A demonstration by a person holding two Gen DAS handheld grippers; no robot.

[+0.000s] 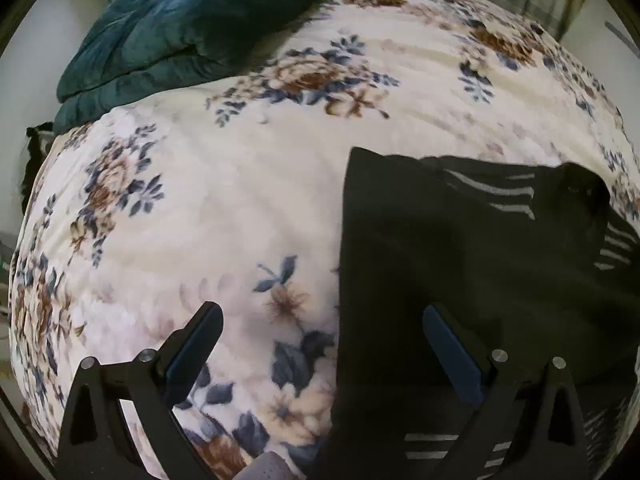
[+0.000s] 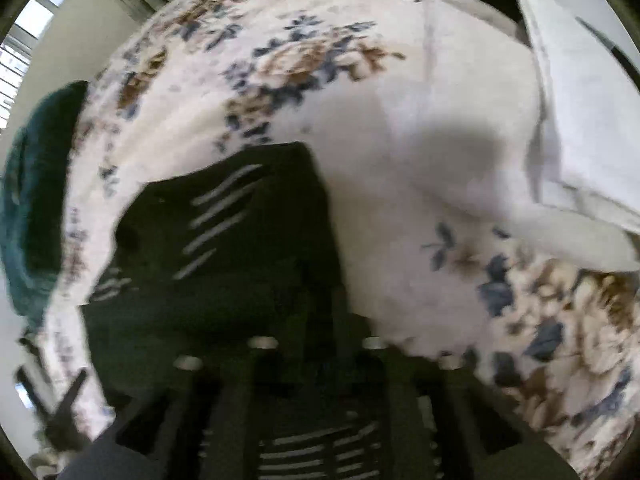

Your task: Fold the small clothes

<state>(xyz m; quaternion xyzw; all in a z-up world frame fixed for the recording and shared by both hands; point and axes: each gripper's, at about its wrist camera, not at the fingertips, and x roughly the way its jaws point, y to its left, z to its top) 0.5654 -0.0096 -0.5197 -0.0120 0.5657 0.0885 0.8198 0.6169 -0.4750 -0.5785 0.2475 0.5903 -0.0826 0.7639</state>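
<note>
- On the floral blanket (image 1: 248,200): a black garment (image 1: 460,264) with grey stripes lies spread, well apart from the teal quilt (image 1: 180,28) at the far edge.
- Your left gripper (image 1: 322,344): fingers wide apart, holding nothing, straddling the garment's left edge.
- Your right gripper (image 2: 316,344): blurred, fingers close together over the garment (image 2: 224,248); grip cannot be told.
- White cloth (image 2: 580,120): beside the garment, on the right.

Open floral blanket (image 1: 248,200) left of & beyond the black garment (image 1: 460,264): wide free room for a gripper. Teal comforter (image 1: 192,28) heaped at far left corner, well apart. Right wrist view: white cloth pile (image 2: 580,120) blocks the far right side; bare blanket btw it & garment.
</note>
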